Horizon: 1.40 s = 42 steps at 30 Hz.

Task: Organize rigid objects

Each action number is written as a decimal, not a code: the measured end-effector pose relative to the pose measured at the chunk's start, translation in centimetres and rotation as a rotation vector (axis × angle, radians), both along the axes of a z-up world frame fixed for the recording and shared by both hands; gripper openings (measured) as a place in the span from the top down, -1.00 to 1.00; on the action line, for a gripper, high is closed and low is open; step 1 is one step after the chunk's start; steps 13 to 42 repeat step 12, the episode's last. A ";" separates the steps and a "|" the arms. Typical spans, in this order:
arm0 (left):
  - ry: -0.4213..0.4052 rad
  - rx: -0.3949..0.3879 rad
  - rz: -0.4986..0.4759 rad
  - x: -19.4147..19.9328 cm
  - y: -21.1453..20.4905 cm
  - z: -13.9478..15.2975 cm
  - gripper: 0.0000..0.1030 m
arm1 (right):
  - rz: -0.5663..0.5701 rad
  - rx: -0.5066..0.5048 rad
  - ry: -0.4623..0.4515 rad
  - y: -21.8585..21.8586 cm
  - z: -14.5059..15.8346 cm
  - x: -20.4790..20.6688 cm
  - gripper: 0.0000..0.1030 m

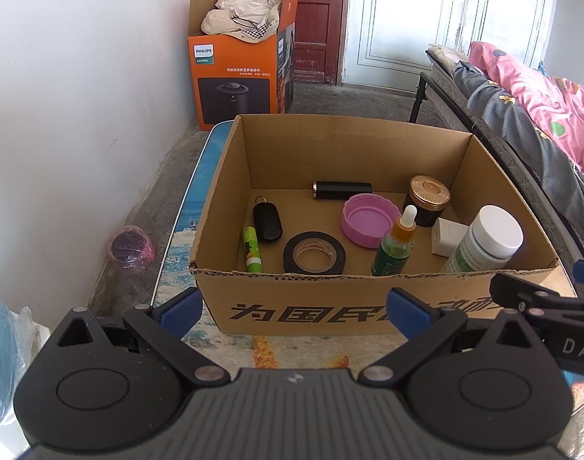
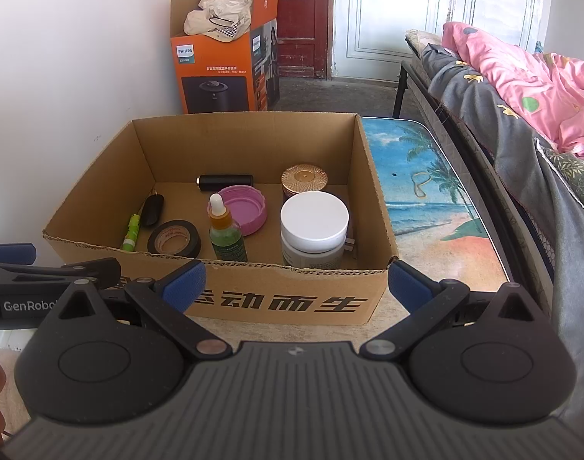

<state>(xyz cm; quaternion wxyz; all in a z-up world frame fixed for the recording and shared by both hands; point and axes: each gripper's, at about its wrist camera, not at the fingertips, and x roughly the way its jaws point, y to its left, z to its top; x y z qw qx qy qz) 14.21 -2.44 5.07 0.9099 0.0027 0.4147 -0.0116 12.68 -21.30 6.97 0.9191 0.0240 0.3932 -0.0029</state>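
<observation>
Box [image 1: 330, 314]: holds tape roll [image 1: 314, 257], pink lid [image 1: 368, 226], dropper bottle [image 1: 393, 249], white-capped jar [image 2: 314, 230].
Surroundings: orange carton [image 1: 234, 84] behind box.
Fingers: left gripper [image 1: 294, 312] and right gripper [image 2: 296, 287] both spread, empty.

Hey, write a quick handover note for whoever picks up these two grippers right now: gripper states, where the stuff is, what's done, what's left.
Left gripper: jaws open, holding nothing, in front of the cardboard box.
Right gripper: jaws open, holding nothing, also at the box's near wall.
In the box: tape roll, dropper bottle, pink lid, white-capped jar, gold-lidded jar, black tube, green stick, black key fob, white plug.
Done: everything visible is boxed.
Left: nothing loose shows on the table; check outside the views.
</observation>
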 end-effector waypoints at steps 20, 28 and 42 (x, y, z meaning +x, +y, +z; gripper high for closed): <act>-0.001 0.000 0.000 0.0 0.0 0.0 -0.99 | -0.003 0.001 -0.001 0.0 0.1 -0.1 -0.97; -0.001 0.000 0.000 0.0 0.0 0.0 -0.99 | -0.003 0.001 -0.001 0.0 0.1 -0.1 -0.97; -0.001 0.000 0.000 0.0 0.0 0.0 -0.99 | -0.003 0.001 -0.001 0.0 0.1 -0.1 -0.97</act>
